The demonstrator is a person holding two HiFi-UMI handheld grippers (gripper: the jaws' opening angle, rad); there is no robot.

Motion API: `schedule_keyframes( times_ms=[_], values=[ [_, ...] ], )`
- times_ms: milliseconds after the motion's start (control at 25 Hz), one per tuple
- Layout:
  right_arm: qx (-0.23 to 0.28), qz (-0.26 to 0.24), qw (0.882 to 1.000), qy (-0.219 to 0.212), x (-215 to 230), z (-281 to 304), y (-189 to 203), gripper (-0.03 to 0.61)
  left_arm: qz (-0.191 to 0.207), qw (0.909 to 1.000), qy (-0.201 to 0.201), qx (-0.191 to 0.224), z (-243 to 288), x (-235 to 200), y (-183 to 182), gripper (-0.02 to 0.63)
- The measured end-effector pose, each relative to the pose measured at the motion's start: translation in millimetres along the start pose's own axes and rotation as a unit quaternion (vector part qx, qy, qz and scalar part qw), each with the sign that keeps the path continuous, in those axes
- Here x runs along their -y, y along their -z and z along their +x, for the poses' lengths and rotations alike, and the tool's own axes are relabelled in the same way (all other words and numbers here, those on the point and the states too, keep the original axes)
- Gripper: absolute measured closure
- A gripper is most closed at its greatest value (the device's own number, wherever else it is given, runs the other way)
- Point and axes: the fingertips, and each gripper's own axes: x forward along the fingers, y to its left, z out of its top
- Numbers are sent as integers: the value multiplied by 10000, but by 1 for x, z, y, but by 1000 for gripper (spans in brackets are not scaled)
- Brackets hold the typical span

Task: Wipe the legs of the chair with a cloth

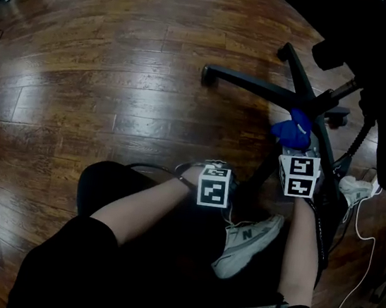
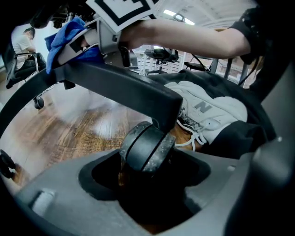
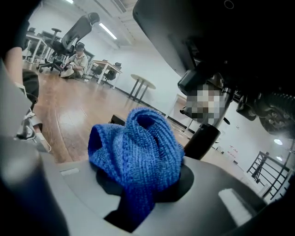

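Blue cloth (image 3: 133, 147) sat bunched and pinched in the right gripper's (image 3: 138, 184) jaws, lying against a chair leg (image 2: 124, 90) near the hub. The left gripper's (image 2: 147, 184) jaws clamped that leg's caster (image 2: 147, 147). Wiping looked underway, with the far legs (image 1: 252, 85) seemingly left to do.

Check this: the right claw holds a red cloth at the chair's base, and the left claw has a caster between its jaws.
Only the colour is wrong: the cloth in the right claw is blue, as the right gripper view shows. The rest stands: it is at the chair's base, and the left claw has a caster between its jaws.
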Motion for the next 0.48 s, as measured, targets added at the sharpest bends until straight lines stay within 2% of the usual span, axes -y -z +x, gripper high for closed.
schedule_keyframes(
  times_ms=[120, 360, 480],
  values=[
    [-17, -87, 9998, -193, -23, -16, 3, 480, -2, 10000, -10, 5, 1, 1, 0, 258],
    [-72, -624, 9953, -733, -93, -59, 14, 480, -3, 10000, -68, -33, 1, 0, 0, 258],
    [-99, -865, 9926, -849, -115, -74, 15, 480, -2, 10000, -72, -41, 1, 1, 0, 258]
  ],
)
